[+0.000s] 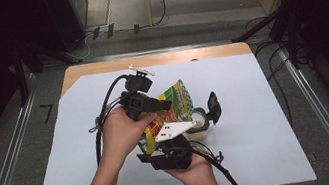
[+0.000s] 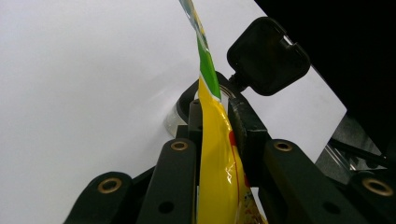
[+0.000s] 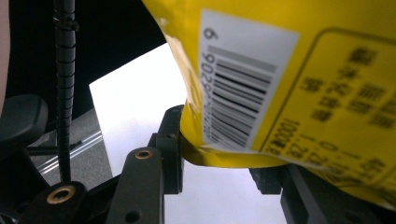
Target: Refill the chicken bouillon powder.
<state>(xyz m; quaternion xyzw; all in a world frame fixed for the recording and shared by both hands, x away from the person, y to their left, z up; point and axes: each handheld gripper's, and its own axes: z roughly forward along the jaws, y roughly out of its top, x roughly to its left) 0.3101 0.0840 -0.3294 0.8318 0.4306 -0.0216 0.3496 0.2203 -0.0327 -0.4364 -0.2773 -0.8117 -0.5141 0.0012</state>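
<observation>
The yellow snack bag, with a green top and a white barcode label, is clamped between both the left gripper and the right gripper.

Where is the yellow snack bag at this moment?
In the high view the yellow snack bag is held up over the middle of the white-covered table, between the left gripper and right gripper, beside a small clear jar.

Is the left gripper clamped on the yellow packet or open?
Clamped: in the left gripper view the left gripper has both jaws pressed flat against the yellow packet.
</observation>
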